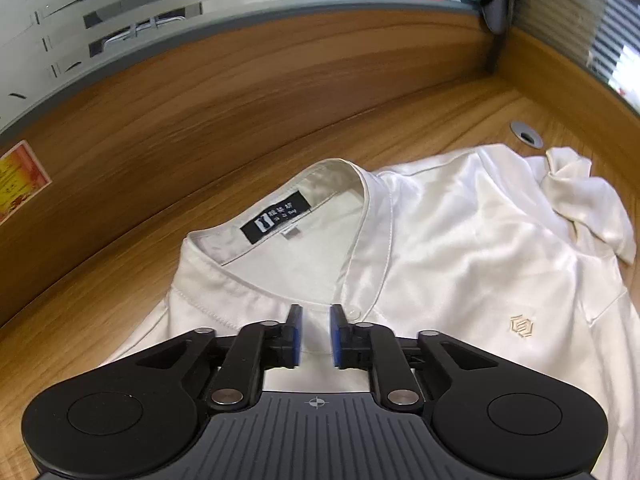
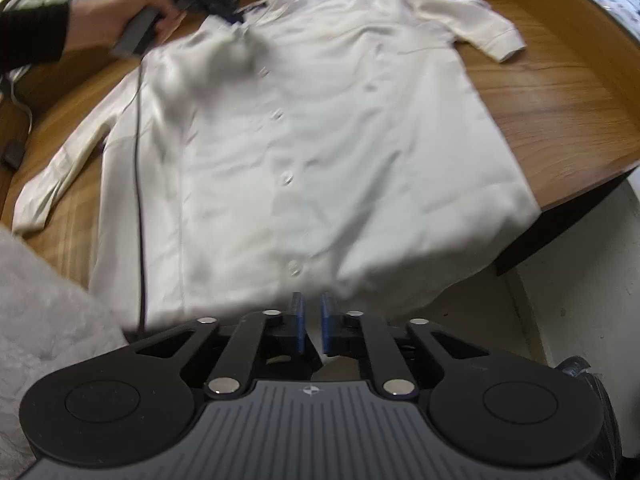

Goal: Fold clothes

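A white shirt [image 2: 320, 128] lies spread flat, buttoned front up, on a wooden table [image 2: 560, 112], its hem hanging just over the near edge. The left gripper [image 1: 316, 336] hovers just above the collar [image 1: 280, 216], fingers slightly apart and holding nothing; a black label [image 1: 276, 217] sits ahead of them. The right gripper [image 2: 311, 324] is at the hem, fingers narrowly apart; the blur makes it hard to tell whether any cloth lies between them. Far left of those fingers, a hand [image 2: 120, 12] holds the other tool.
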### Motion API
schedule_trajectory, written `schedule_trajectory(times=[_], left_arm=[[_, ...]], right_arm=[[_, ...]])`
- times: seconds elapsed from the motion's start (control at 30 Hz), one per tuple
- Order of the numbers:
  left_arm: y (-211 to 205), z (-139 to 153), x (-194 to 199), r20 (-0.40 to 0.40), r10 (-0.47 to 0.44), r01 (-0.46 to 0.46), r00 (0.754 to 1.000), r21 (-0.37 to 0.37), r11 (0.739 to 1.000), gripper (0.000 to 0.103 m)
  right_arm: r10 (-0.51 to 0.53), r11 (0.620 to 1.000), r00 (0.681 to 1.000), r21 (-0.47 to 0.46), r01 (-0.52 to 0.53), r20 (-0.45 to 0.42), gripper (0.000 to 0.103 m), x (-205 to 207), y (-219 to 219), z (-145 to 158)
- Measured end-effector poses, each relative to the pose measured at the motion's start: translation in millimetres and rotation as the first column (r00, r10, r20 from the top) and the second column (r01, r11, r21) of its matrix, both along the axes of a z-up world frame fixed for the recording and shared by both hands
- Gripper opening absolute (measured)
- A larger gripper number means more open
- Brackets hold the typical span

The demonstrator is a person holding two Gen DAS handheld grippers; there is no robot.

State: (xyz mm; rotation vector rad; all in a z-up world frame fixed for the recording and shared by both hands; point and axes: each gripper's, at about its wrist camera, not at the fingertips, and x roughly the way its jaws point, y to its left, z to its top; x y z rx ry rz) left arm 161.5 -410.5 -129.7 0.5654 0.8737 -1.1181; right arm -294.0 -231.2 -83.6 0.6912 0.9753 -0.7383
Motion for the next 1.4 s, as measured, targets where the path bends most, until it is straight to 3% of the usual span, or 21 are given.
schedule_trajectory(times=[0.2, 0.3, 0.43, 0.67, 0.8, 0.97, 1.2, 1.4], left_arm=[[19, 12, -7, -0.019, 0.001, -0.001, 1.0, -0.024, 1.0, 0.023], [31, 18, -15, -0.031, 0.005, -0.006, 1.0, -0.036, 0.999, 0.028], [48, 27, -28, -0.021, 0.018, -0.019, 1.0, -0.046, 0.999, 0.03], [75, 48, -49, -0.02, 0.128, -0.129, 0.992, -0.039, 0.991, 0.031], [90, 57, -60, -0.022, 0.235, -0.236, 0.972, -0.029, 0.971, 0.04], [107, 57, -77, -0.001, 0.356, -0.356, 0.935, -0.008, 0.934, 0.04], [124, 58, -120, -0.055, 0.44, -0.441, 0.897, -0.016, 0.897, 0.041], [126, 57, -155, -0.081, 0.504, -0.506, 0.86, -0.001, 0.862, 0.043]], right_arm=[[-0.041, 0.997, 0.998, -0.069, 0.038, -0.039, 0.019, -20, -32, 11], [-0.031, 0.994, 0.997, -0.111, 0.024, -0.065, 0.025, -27, -52, 16], [-0.005, 0.989, 0.997, -0.147, -0.007, -0.081, 0.025, -33, -88, 20], [0.081, 0.974, 0.993, -0.205, -0.097, -0.084, 0.031, -36, -167, 20], [0.155, 0.965, 0.985, -0.203, -0.168, -0.082, 0.039, -38, -222, 16], [0.238, 0.938, 0.962, -0.225, -0.263, -0.131, 0.042, -34, -289, 0], [0.298, 0.903, 0.933, -0.257, -0.344, -0.203, 0.06, -24, -378, -31], [0.345, 0.882, 0.915, -0.26, -0.392, -0.209, 0.073, -10, -416, -48]])
